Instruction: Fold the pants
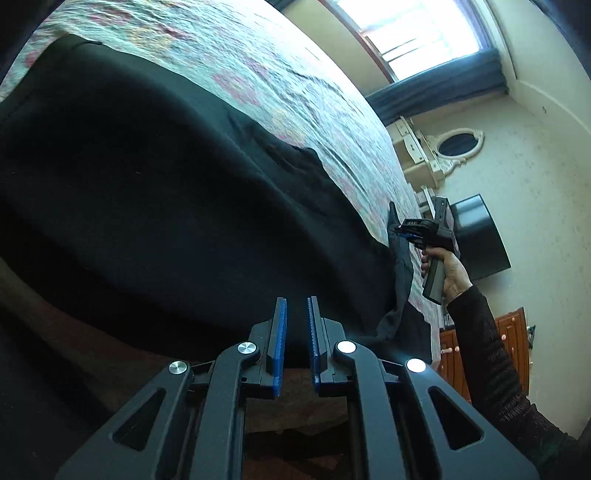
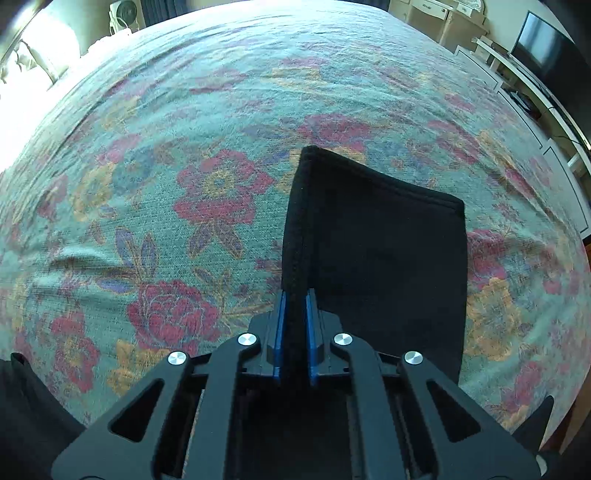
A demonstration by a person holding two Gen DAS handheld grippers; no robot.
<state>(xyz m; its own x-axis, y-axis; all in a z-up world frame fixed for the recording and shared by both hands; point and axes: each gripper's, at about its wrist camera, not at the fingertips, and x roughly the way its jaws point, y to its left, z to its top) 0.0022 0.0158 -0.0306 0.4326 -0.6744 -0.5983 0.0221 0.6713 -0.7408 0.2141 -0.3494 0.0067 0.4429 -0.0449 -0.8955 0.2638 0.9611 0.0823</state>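
Note:
The black pants (image 1: pixel 155 192) lie spread across the flowered bedspread (image 1: pixel 258 74), one end hanging at the near bed edge. My left gripper (image 1: pixel 295 306) is open, its blue pads a small gap apart, right at the near edge of the pants with nothing between them. My right gripper (image 2: pixel 295 299) is shut on a folded hem end of the pants (image 2: pixel 376 236) and holds it lifted above the bedspread (image 2: pixel 166 166). In the left wrist view the right gripper (image 1: pixel 406 232) is at the far right, pinching the leg end.
The bed fills both views. A window (image 1: pixel 417 33), a white dresser with oval mirror (image 1: pixel 458 144), a dark TV (image 1: pixel 480 236) and a wooden cabinet (image 1: pixel 513 339) stand beyond the bed. The TV (image 2: pixel 543 48) and a white shelf are also at the right wrist view's upper right.

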